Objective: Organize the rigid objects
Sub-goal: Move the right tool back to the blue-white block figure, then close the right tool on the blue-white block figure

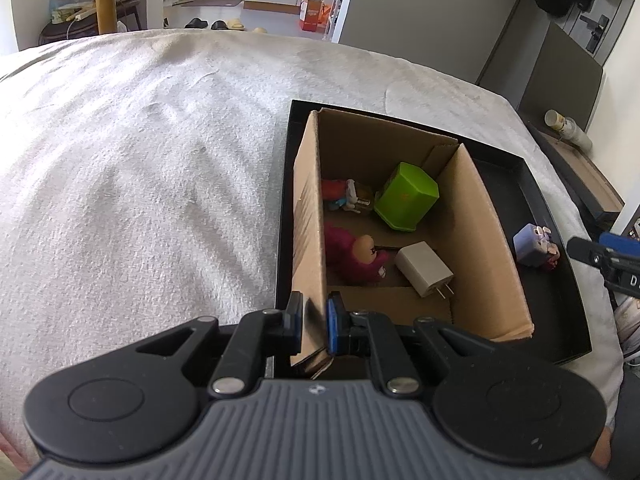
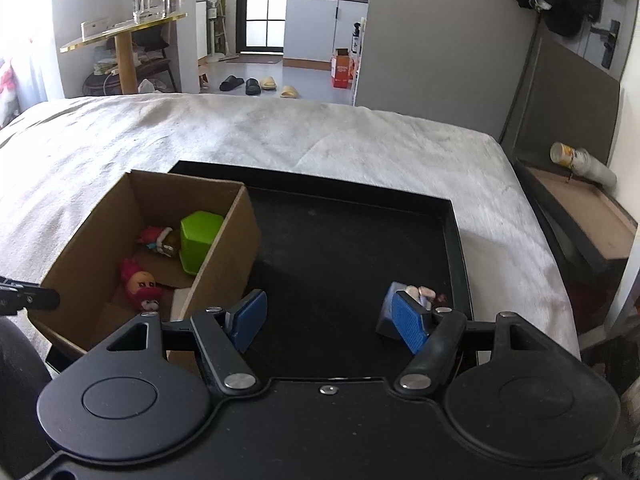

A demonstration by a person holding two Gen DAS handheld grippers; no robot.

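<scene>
Soft white bed [image 1: 140, 160] carries the black tray [image 2: 360, 240], so everything can rock. At the tray's left side, the cardboard box [image 1: 480, 240] holds four toys; the left gripper [image 1: 314, 320] is clenched on its near wall. The released right gripper [image 2: 332, 316] nears the lilac cube toy [image 1: 530, 246] by the tray's right edge; its right finger may knock it aside.
</scene>
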